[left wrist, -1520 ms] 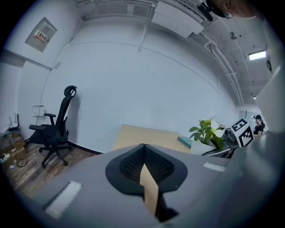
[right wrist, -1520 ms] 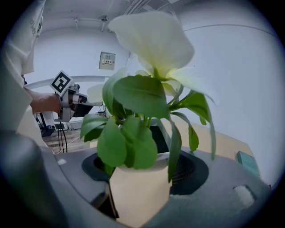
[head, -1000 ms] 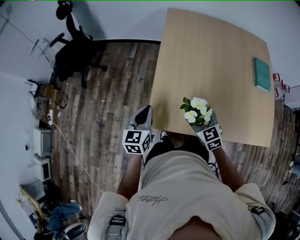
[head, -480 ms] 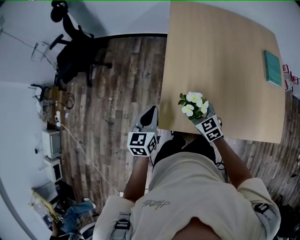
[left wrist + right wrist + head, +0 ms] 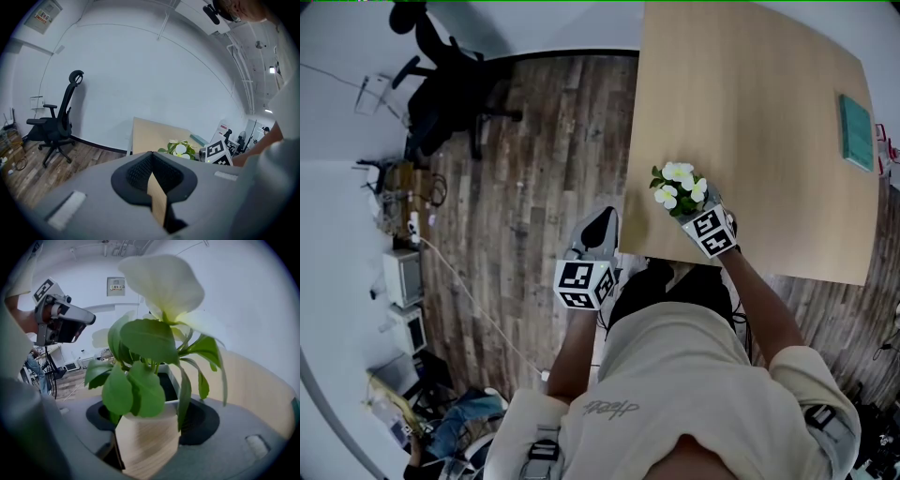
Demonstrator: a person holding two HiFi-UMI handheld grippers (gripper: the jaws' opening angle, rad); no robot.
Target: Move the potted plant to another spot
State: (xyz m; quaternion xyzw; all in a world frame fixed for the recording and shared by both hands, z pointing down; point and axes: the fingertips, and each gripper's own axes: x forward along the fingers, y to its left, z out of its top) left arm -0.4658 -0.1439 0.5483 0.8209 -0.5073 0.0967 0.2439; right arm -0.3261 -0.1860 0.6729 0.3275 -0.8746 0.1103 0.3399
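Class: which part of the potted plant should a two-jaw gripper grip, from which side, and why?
Grip the potted plant by its pot's flat opposite walls, below the leaves, coming in from the side. Those walls look straight and firm; the foliage spreads over the top and would likely crush. The right gripper holds it so.

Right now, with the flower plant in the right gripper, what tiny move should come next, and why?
Probably lower the potted plant straight down until it rests on the table. The right gripper has its jaws clamped on it above the table's bare near-left corner. Whether it touches the top yet can't be told, so a slow descent seems safest.
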